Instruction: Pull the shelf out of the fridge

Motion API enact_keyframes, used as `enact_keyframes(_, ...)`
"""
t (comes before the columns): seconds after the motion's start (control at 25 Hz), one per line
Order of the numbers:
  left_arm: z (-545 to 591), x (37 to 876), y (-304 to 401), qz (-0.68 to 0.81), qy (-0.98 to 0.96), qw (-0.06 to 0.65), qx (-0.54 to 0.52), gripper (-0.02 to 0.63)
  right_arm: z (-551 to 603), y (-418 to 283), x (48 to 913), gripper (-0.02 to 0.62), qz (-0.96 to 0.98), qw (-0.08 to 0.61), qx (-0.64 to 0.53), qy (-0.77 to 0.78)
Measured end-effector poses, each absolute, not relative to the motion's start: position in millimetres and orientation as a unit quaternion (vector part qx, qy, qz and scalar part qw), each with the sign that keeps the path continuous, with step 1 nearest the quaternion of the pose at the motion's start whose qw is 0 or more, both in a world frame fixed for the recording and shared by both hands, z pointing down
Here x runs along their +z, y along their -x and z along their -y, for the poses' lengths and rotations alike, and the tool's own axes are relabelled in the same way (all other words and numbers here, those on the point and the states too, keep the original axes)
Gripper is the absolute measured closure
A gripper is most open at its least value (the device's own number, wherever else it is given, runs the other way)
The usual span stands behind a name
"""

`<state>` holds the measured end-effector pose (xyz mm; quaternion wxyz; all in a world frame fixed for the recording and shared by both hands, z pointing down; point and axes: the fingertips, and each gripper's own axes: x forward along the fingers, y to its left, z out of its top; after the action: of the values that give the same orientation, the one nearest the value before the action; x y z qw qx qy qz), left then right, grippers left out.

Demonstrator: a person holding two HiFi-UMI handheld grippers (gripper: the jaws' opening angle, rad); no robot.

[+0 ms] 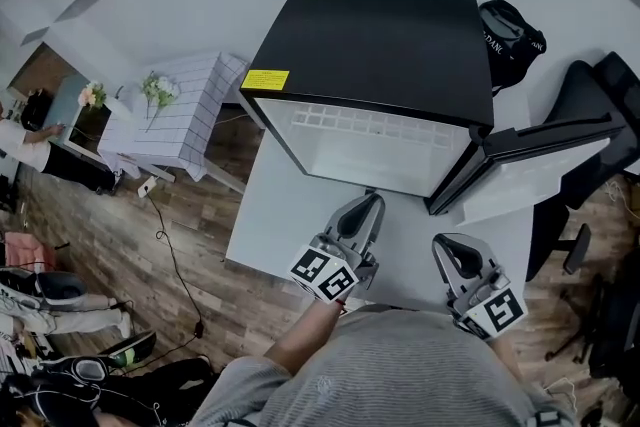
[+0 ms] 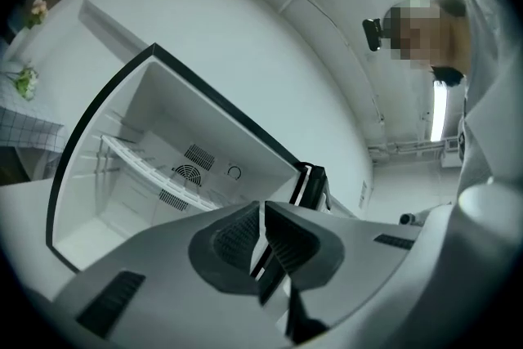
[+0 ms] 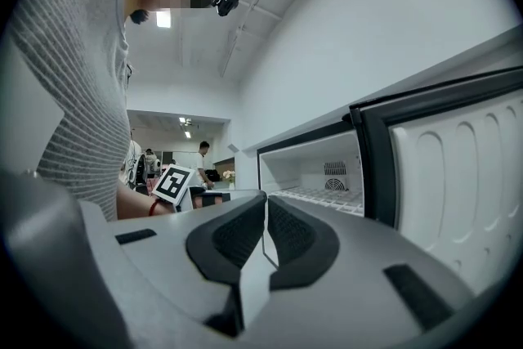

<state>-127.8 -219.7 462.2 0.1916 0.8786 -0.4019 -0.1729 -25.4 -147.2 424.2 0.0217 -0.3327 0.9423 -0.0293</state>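
Shelf [image 1: 372,127] sitting inside open fridge [image 1: 380,40]; I'm holding left gripper [image 1: 370,201] and right gripper [image 1: 447,245] above counter [image 1: 268,220], both jaws clenched, empty.

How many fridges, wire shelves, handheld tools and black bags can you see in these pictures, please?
fridge: 1
wire shelf: 1
handheld tools: 2 (left tool, right tool)
black bag: 1
Total: 5
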Motion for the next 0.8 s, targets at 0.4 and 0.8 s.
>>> enact_keyframes(0.4, 270, 482, 136, 0.406, -0.773, 0.375, -0.312, 0.517, 150, 11, 427, 0.581, -0.944, 0.008, -0.032, 0.328)
enact_keyframes(0.8, 310, 500, 130, 0.366, -0.694, 0.481, -0.392, 0.488, 161, 8, 425, 0.581, -0.942, 0.002, -0.026, 0.336)
